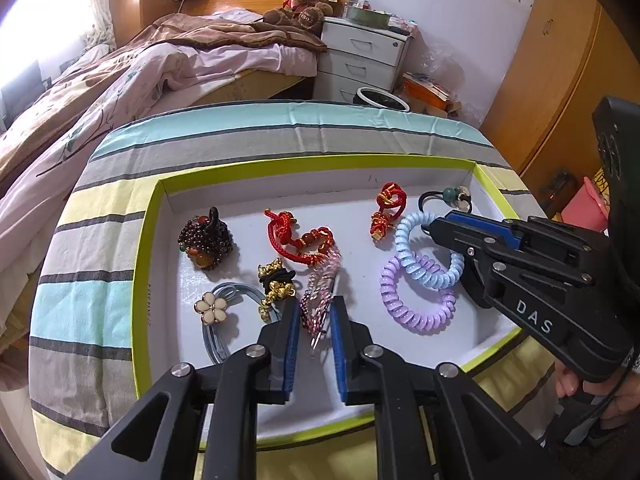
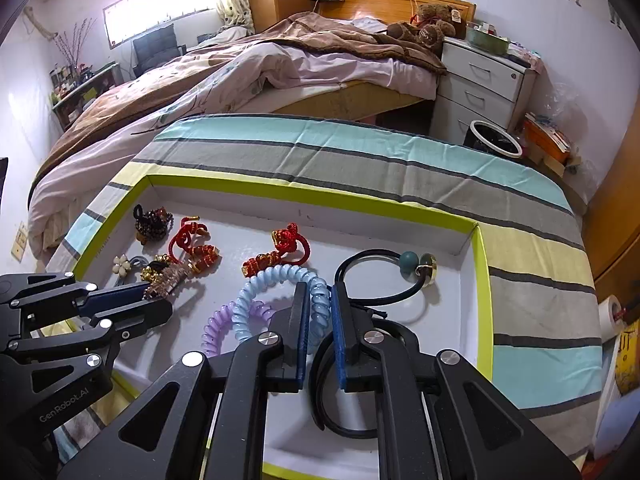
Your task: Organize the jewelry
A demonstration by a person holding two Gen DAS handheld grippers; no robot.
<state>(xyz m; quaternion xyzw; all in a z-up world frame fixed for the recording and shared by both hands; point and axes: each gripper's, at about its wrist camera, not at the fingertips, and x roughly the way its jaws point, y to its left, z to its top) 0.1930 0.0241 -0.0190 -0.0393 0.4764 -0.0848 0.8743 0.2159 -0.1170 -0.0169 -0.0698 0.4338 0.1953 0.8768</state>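
Left gripper: parted, pink beaded hair clip loose between pads in lime-rimmed tray; could snag gold-bell tie. Right gripper: parted, straddling blue coil tie; withdrawal may drag it, plus overlapped purple coil.

Both wrist cams sit close above the green-rimmed tray, angled down toward the bed; left one's further left, and they share the tray.

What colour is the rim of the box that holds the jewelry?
The rim of the box is yellow-green, with white inside; the left wrist view shows it best.
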